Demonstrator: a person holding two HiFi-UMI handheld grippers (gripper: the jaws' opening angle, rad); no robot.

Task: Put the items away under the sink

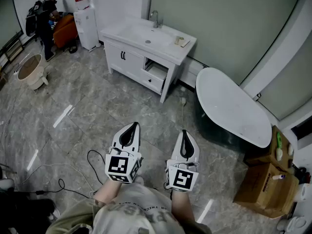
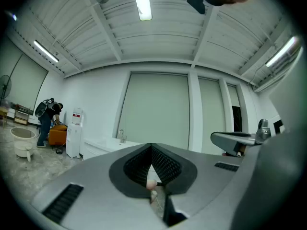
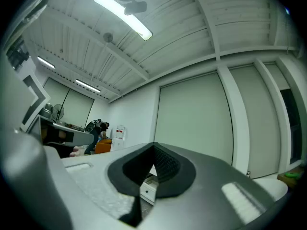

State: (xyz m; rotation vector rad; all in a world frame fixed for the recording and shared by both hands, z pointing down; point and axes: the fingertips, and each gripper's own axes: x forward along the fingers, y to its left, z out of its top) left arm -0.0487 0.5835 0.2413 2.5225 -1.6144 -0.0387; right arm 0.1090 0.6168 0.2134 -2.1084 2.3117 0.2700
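White vanity stands well off. Left gripper and right gripper are both closed and empty. Recommend approaching, then opening jaws before reaching the items on its worktop.

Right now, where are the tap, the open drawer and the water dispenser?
tap (image 1: 155, 17): head view, on its spout.
open drawer (image 1: 156, 72): head view, on its inside.
water dispenser (image 1: 87, 28): head view, on its white body.

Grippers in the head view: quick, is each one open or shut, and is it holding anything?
White left gripper: shut, jaws tip to tip, holding nothing.
White right gripper: shut, jaws tip to tip, holding nothing.
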